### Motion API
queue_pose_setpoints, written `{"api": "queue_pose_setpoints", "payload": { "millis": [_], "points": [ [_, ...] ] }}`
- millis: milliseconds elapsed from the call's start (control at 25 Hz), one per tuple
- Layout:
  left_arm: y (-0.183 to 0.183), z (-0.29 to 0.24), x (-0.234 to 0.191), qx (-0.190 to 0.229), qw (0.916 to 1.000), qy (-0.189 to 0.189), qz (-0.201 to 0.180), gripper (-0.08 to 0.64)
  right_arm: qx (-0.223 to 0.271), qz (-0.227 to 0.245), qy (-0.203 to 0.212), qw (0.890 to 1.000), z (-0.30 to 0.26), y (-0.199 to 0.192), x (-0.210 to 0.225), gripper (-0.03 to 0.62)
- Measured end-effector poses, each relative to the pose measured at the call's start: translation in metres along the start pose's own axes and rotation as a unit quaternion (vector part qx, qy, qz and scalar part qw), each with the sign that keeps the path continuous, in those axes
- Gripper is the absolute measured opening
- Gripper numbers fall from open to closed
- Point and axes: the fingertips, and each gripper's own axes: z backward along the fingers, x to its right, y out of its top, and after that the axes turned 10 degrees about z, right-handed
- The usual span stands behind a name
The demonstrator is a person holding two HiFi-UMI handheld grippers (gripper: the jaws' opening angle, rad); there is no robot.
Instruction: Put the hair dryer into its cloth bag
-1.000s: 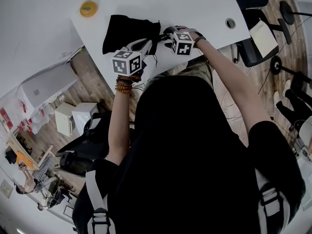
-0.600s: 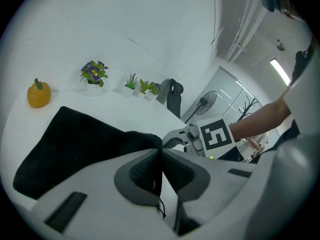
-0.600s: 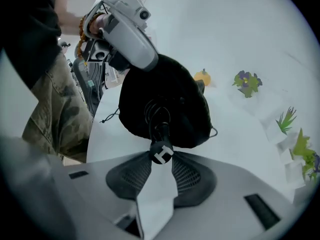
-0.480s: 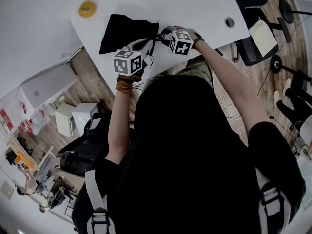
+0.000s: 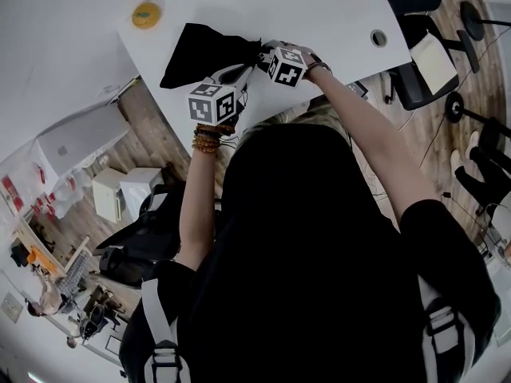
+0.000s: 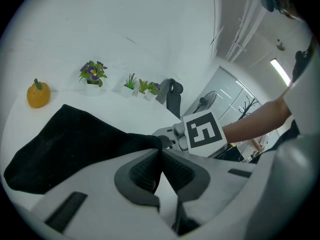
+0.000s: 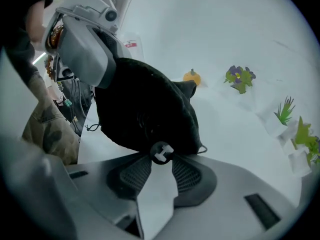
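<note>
The black cloth bag (image 5: pixel 204 50) lies on the white table (image 5: pixel 319 10), bulging; no hair dryer shows outside it. My left gripper (image 5: pixel 249 65) is shut on the cloth at the bag's mouth (image 6: pixel 145 143), with the bag (image 6: pixel 75 139) spreading away to the left. My right gripper (image 5: pixel 264 57) meets the same end from the right. In the right gripper view its jaws (image 7: pixel 161 156) hold a small white drawstring toggle (image 7: pixel 161 152) at their tips, with the bag (image 7: pixel 145 111) just beyond. The left gripper's body (image 7: pixel 85 51) stands at the upper left there.
An orange pumpkin ornament (image 5: pixel 145 13) sits past the bag on the table. Small potted plants (image 6: pixel 92 73) (image 7: pixel 240 78) line the far edge. A round cable hole (image 5: pixel 378 37) is at the table's right, and office chairs (image 5: pixel 419 74) stand beside it.
My right gripper has moved left to the bag's mouth, rolled a little and closed there. The bag's mouth end is drawn tighter between the grippers. The left gripper has stayed put.
</note>
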Motion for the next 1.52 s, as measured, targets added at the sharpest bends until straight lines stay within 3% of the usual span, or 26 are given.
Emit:
{"api": "queue_pose_setpoints", "payload": {
  "millis": [240, 320, 600, 760, 920, 1040, 1160, 1360, 1520],
  "points": [
    [-0.005, -0.004, 0.003, -0.013, 0.9999, -0.004, -0.010, 0.041, 0.037, -0.071, -0.034, 0.996, -0.003, 0.017, 0.014, 0.140],
    [-0.006, -0.003, -0.001, -0.011, 0.9999, -0.004, -0.006, 0.041, 0.032, -0.072, -0.031, 0.996, -0.006, 0.016, 0.016, 0.141],
    [-0.010, 0.007, -0.007, 0.042, 0.9990, -0.014, 0.006, 0.048, 0.065, 0.003, -0.002, 0.998, 0.013, 0.012, 0.004, 0.205],
    [-0.020, 0.023, -0.018, 0.056, 0.9983, 0.008, 0.008, 0.134, 0.045, 0.054, 0.015, 0.997, 0.030, -0.020, 0.012, 0.206],
    [-0.034, 0.038, -0.035, 0.069, 0.9966, 0.037, 0.028, 0.137, 0.030, 0.037, -0.015, 0.999, 0.050, -0.047, 0.052, 0.198],
    [-0.055, 0.042, -0.047, 0.060, 0.9954, 0.066, 0.035, 0.136, 0.023, 0.035, -0.028, 0.999, 0.056, -0.049, 0.073, 0.193],
    [-0.079, 0.037, -0.053, 0.036, 0.9946, 0.091, 0.035, 0.138, 0.011, 0.065, -0.015, 0.998, 0.048, -0.049, 0.078, 0.193],
    [-0.112, 0.024, -0.057, -0.011, 0.9924, 0.119, 0.032, 0.165, -0.004, 0.115, 0.016, 0.993, 0.023, -0.041, 0.062, 0.192],
    [-0.119, 0.017, -0.068, -0.016, 0.9890, 0.140, 0.044, 0.179, -0.004, 0.129, 0.024, 0.991, 0.006, -0.030, 0.055, 0.189]
  ]
}}
